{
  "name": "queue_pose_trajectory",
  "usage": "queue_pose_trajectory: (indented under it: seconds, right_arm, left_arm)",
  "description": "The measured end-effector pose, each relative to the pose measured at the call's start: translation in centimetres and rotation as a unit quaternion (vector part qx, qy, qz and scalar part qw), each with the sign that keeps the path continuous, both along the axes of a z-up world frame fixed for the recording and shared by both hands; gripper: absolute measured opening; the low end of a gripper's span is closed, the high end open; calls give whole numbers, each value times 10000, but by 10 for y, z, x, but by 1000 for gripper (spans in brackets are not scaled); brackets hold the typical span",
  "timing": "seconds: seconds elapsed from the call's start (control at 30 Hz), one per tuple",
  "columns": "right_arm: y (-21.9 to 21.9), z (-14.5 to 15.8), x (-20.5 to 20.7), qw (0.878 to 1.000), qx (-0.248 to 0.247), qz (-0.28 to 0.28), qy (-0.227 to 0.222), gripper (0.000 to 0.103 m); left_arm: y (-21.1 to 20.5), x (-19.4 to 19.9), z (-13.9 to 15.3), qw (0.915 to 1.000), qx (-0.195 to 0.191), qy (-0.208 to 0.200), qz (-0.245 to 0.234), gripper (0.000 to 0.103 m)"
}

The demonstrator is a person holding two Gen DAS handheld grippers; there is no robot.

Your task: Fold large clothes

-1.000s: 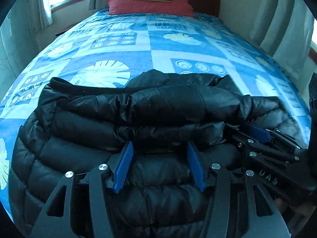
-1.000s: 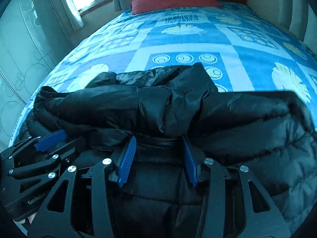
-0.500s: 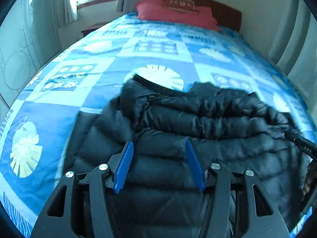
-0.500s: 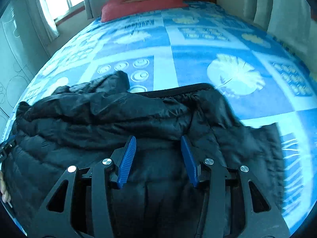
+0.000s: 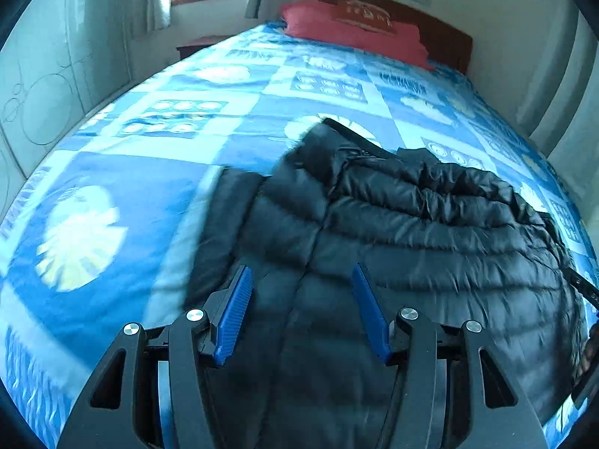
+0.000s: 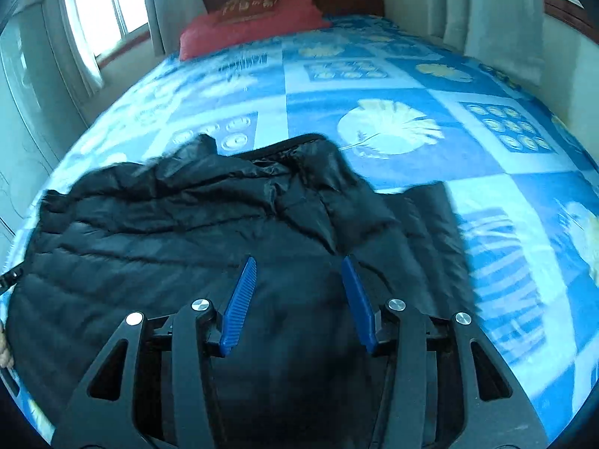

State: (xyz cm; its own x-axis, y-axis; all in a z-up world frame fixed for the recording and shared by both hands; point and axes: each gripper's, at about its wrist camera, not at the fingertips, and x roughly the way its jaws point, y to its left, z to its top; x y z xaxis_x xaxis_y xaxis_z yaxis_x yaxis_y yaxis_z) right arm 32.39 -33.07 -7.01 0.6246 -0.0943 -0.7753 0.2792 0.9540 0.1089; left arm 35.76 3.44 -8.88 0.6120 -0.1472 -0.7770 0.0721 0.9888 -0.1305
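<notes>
Your bed [image 5: 157, 172] wears a blue patchwork cover of pale leaf and ring prints. On its near end lies the black quilted puffer jacket [image 5: 411, 232], glossy, ribbed, bunched along the top. Your left gripper [image 5: 301, 310] and right gripper [image 6: 297, 295] hang spread above it, grasping nothing. Only the right view shows the side window [image 6: 105, 7].

A home bedroom is shown. Most of both views is filled by a bed [image 5: 157, 172] covered with a blue patterned bedspread [image 6: 393, 86] printed with leaf and circle squares. A red pillow [image 6: 254, 26] is laid at its head against a dark wooden headboard [image 5: 445, 37]. Windows [image 6: 108, 3] hung with pale curtains [image 6: 498, 15] are set in the walls, and a pale wardrobe door [image 5: 41, 101] with circle outlines is seen at the left.
</notes>
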Motion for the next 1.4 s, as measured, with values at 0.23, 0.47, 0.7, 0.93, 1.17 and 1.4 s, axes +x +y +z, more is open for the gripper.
queue_pose_trajectory:
  seconds: [0.23, 0.47, 0.7, 0.93, 1.17, 1.4]
  right_arm:
    - [-27, -1, -87, 9977, 442, -510, 93, 70]
    - [-31, -35, -122, 9871, 1367, -811, 193, 76]
    - [-20, -40, -114, 9827, 1662, -808, 82, 50]
    - [-11, -19, -129, 9841, 1666, -597, -161, 19]
    - [-2, -6, -159, 9828, 1751, -532, -250, 17]
    - [9, -5, -198, 9832, 1756, -472, -183, 17]
  left_arm:
    - [59, -87, 7, 9962, -491, -25, 719, 67]
    - [75, -129, -28, 9847, -1424, 428, 905, 81]
    - [68, -117, -39, 9708, -2121, 507, 996, 45]
    - [56, -134, -14, 9794, -1843, 178, 804, 21]
    - [69, -159, -4, 9797, -1846, 168, 761, 20]
    - [85, -199, -6, 9778, -1927, 248, 781, 20]
